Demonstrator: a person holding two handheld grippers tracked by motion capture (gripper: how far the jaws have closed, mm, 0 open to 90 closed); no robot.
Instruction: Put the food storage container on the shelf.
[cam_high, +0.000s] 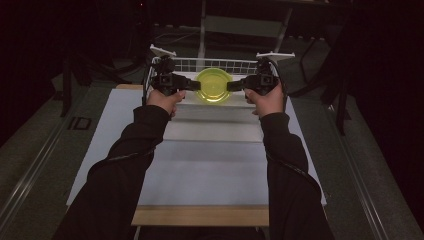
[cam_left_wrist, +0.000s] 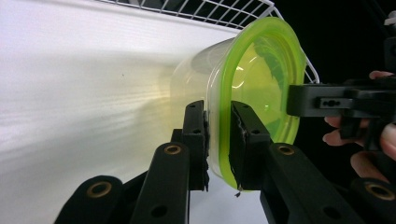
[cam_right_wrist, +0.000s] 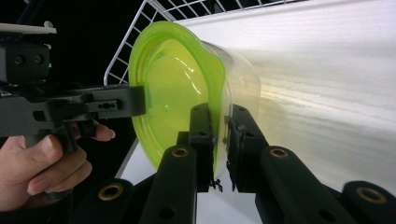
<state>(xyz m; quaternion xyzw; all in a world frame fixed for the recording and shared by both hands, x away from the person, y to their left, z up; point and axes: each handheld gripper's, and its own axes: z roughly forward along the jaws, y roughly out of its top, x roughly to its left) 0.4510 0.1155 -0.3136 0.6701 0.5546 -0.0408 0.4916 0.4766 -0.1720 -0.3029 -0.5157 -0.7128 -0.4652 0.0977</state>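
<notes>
A person holds a round, clear plastic container with a translucent yellow-green lid between two handheld grippers, at the far end of a white table top, just in front of a white wire basket.

The left gripper pinches the container's rim on its left side. In the left gripper view its jaws are pressed onto the edge where the lid meets the clear tub, one jaw on the lid face and the other on the tub wall. The right gripper does the same from the opposite side; in the right gripper view its two jaws clamp the lid rim against the tub wall.

In both gripper views the container seems to rest on the white surface or sit just above it (contact cannot be settled from these angles).

The step in hand looks like a two-handed carry or placement of the closed container, probably toward the wire basket right behind it. The lid seems seated all the way round, though its edge looks slightly wavy near the right gripper.

The next move would call for both hands travelling together at the same height and pace, keeping the squeeze even so the thin rim does not slip or the lid pop off, and lifting enough to pass over the basket's front wire.
</notes>
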